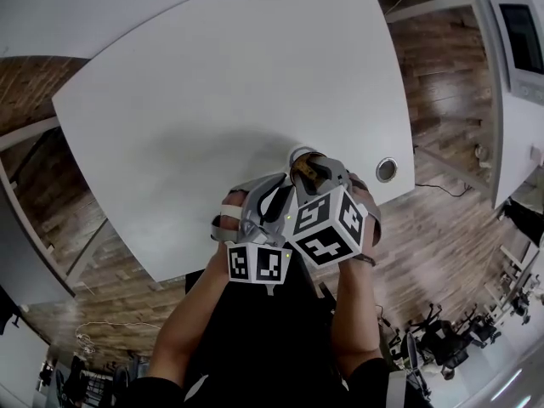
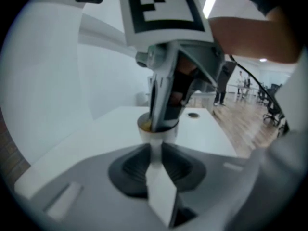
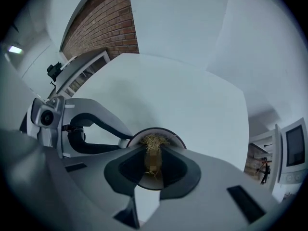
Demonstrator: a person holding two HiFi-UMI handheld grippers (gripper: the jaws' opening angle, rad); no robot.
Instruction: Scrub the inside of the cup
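The tabletop is plain white, with a silvery round grommet. The cup is white. The scrubber is straw-yellow and tan. The left tongs and right tongs are matte grey, each marker cube white with black squares. The floor is brown wood plank, and the brick wall is reddish-brown.

White table with round grommet, over wooden floor
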